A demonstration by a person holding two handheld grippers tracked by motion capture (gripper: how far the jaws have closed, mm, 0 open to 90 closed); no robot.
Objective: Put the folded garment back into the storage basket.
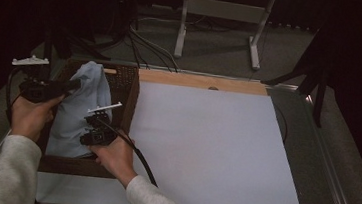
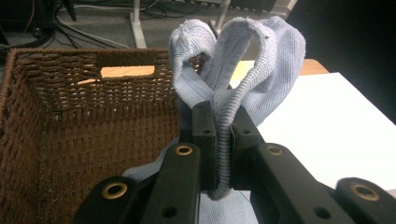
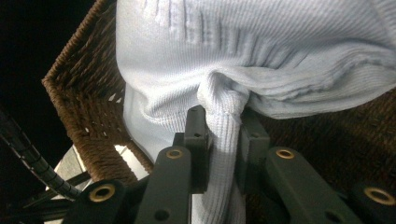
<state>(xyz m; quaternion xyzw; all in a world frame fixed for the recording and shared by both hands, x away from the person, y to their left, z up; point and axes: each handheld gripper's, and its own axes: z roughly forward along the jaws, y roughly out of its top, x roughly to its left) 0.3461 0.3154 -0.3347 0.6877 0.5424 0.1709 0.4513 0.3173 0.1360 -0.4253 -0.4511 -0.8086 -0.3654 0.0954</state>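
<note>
Garment handling at a wicker basket [image 1: 130, 99] standing at the left of a white table [image 1: 214, 150]. Pale blue knitted cloth [image 1: 80, 105] lies partly inside the basket, with its far end lifted above the rim. Left gripper [image 1: 72, 85], at the far left, has its jaws clamped tight on a ribbed fold of the cloth [image 2: 223, 140]. Right gripper [image 1: 98, 119], nearer and just right of it, is likewise closed on a bunched fold [image 3: 223, 135], above the basket's floor.
</note>
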